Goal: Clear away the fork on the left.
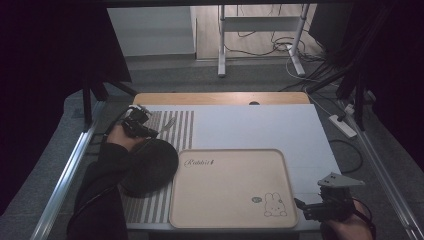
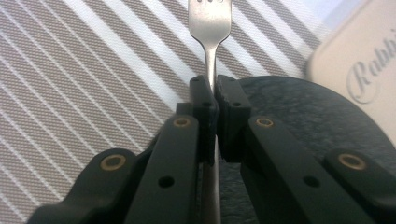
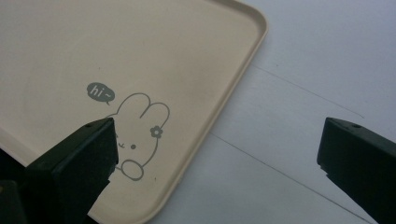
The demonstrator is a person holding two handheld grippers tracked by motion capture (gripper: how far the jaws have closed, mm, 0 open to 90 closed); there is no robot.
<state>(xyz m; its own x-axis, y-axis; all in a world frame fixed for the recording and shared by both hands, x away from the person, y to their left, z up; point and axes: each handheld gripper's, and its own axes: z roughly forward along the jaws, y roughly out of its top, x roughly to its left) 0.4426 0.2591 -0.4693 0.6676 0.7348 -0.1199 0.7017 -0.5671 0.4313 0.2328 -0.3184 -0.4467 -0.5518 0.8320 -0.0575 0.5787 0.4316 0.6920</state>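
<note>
My left gripper (image 1: 150,131) is shut on the handle of a metal fork (image 2: 209,28), whose tines point away over the striped placemat (image 2: 70,84). The fork (image 1: 167,124) shows in the high view just above a dark round plate (image 1: 150,167); the same plate (image 2: 299,116) lies under the jaws in the left gripper view. My right gripper (image 1: 302,206) stands open at the near right corner of the beige tray (image 1: 200,200), with nothing between its jaws. The right gripper view shows that tray (image 3: 140,46) with its rabbit drawing (image 3: 140,135).
The tray lies at the table's front middle, the plate partly on the placement at its left. A white mat (image 1: 260,125) covers the table's back half. Table-frame rails run along both sides, and cables and a stand (image 1: 260,30) lie on the floor beyond.
</note>
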